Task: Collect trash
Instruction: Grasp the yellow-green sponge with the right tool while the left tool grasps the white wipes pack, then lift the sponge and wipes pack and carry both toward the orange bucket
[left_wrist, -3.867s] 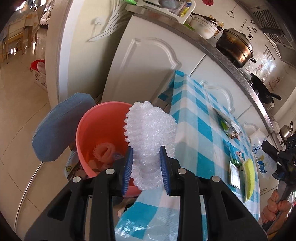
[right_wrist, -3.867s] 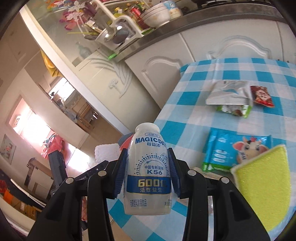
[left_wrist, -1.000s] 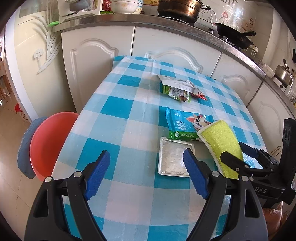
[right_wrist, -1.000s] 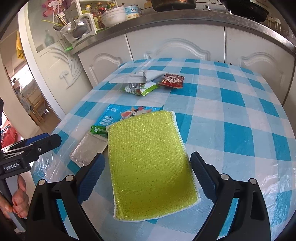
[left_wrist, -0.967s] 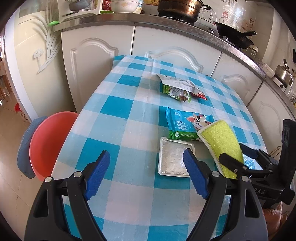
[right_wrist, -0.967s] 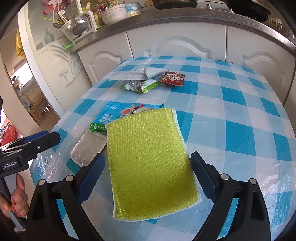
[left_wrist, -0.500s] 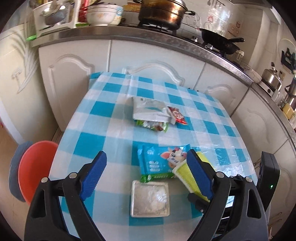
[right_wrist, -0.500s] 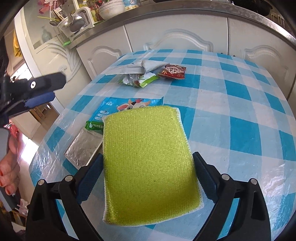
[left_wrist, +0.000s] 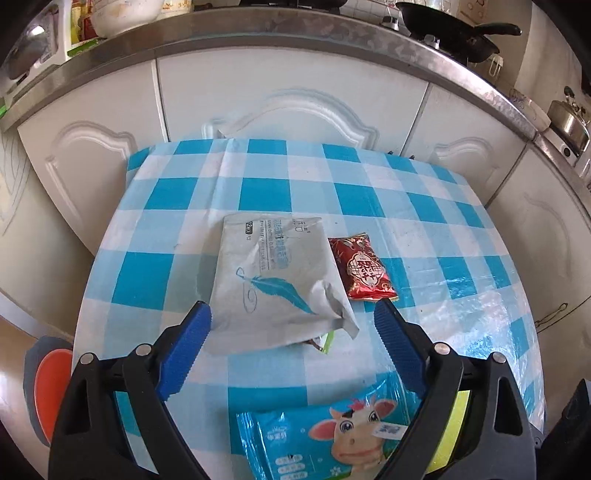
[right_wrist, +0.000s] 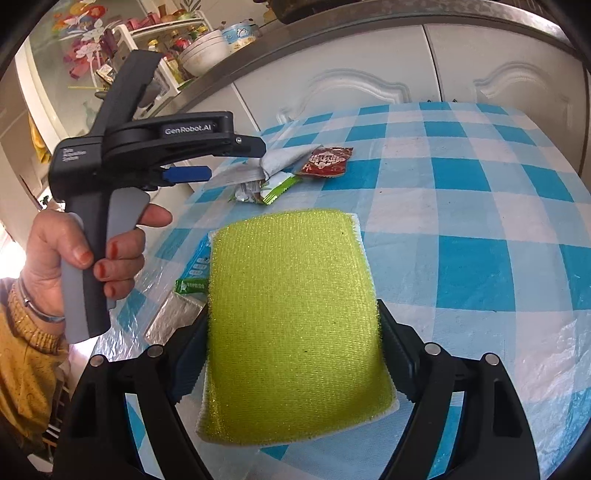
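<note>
A grey-white pouch with a blue feather print (left_wrist: 277, 280) lies on the blue-checked tablecloth (left_wrist: 184, 192), over a green wrapper (left_wrist: 327, 341). A red snack packet (left_wrist: 364, 269) lies right beside it. My left gripper (left_wrist: 291, 321) is open and hovers just above the pouch's near edge; it also shows in the right wrist view (right_wrist: 207, 158). My right gripper (right_wrist: 291, 332) has its jaws against both sides of a yellow-green sponge (right_wrist: 295, 317), which looks lifted. A blue milk-cow packet (left_wrist: 332, 435) lies near me.
An orange bin (left_wrist: 46, 384) stands on the floor at the table's left. A silver foil packet (right_wrist: 170, 321) lies left of the sponge. White cabinets (left_wrist: 295, 92) and a counter with pans run behind the table.
My left gripper has moved forward over the table to the grey pouch. My right gripper has closed in around the sponge, which now fills the space between its jaws.
</note>
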